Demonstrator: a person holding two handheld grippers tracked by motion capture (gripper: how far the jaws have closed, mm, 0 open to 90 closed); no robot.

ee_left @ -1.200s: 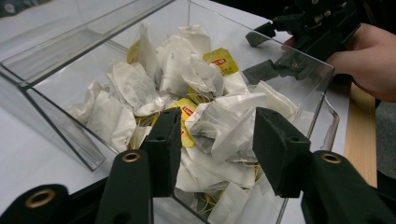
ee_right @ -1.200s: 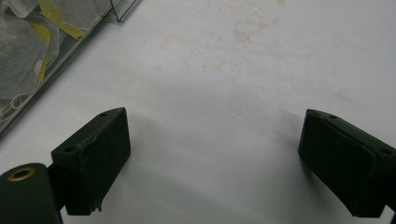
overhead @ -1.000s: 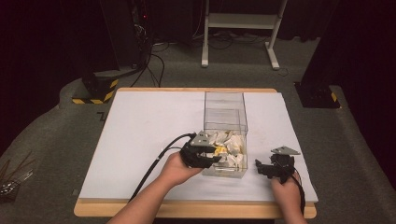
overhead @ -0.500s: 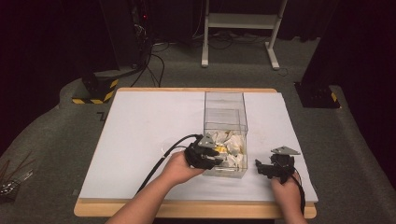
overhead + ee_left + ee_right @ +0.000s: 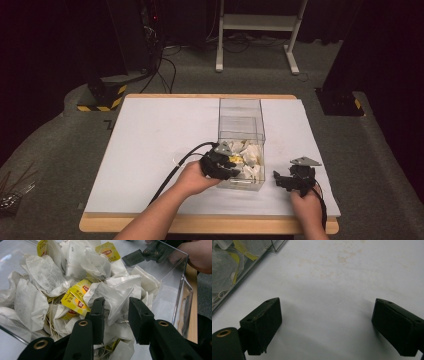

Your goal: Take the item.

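A clear plastic box stands mid-table, and its near compartment is heaped with white tea bags bearing yellow tags. My left gripper reaches into that compartment from the left. In the left gripper view its jaws stand partly apart with one puffy white tea bag between them. They are open, not pressed together. To the right of the box, my right gripper hovers low over the white table. Its jaws are wide open with only bare tabletop between them.
The box's far compartment holds nothing visible. A clear box wall rises just right of my left jaws, with the right gripper beyond it. The box corner lies up-left of my right jaws. The white table stretches left.
My left gripper has pushed a little further right and down into the tea bags. The right gripper has stayed in place.
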